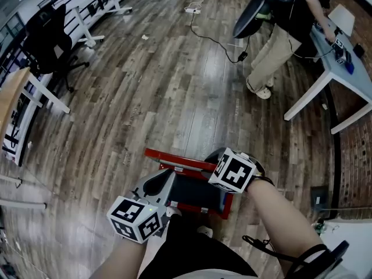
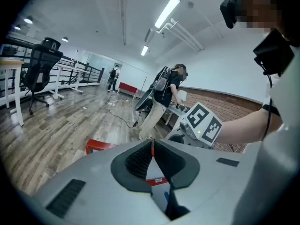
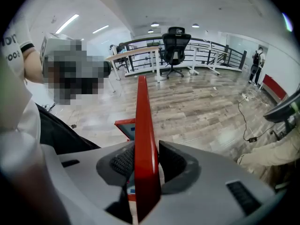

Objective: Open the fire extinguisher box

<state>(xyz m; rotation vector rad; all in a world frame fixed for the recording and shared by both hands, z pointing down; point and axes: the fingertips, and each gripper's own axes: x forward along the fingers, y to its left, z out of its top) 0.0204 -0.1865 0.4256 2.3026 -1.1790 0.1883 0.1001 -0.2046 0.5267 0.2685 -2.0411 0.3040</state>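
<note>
Opening step: red metal fire extinguisher box (image 1: 174,156) lies lower centre, right gripper (image 3: 147,147) clamps its thin red door (image 3: 143,121), left gripper (image 2: 151,145) pinches box edge; next likely calls for swinging door wider

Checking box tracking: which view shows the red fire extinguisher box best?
Head view: most of the red box on the floor, seen from above. Right gripper view shows only its red panel edge-on between the right tongs. Left gripper view shows one corner and a red sliver in the left tongs.
</note>
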